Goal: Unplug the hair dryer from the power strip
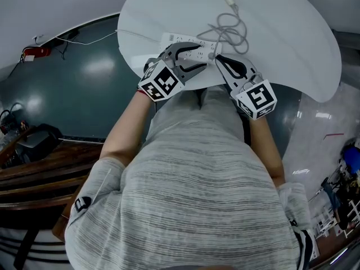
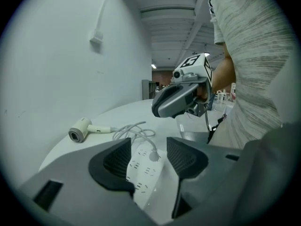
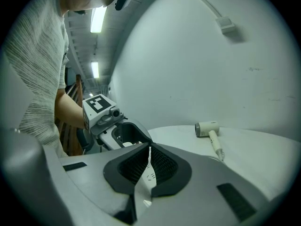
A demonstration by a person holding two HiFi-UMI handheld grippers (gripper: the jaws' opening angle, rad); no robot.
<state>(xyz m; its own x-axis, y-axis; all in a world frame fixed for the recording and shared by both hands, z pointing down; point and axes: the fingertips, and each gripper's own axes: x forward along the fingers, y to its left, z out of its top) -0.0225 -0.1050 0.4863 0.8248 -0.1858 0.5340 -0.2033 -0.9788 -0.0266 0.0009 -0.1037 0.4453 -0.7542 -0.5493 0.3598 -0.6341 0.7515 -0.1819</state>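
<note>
Got the left tongs point(image 2: 148, 149) spread wide with nothing clamped, straddling the power strip point(image 2: 143, 175), which runs lengthwise straight out from between the jaws. Can see the plug point(image 2: 154, 156) seated in the strip just ahead of the pads and pretty much centred, so probably the nearer hand for the grab. Got the right tongs point(image 3: 149, 149) pinched together at the tips, seemingly empty, with only a sliver of strip showing below. Can follow the cord point(image 2: 134, 131) beyond the plug to the hair dryer point(image 2: 81, 129), well ahead and off to the left of the left tongs. Likely needs a pull straight up off the strip's face.
</note>
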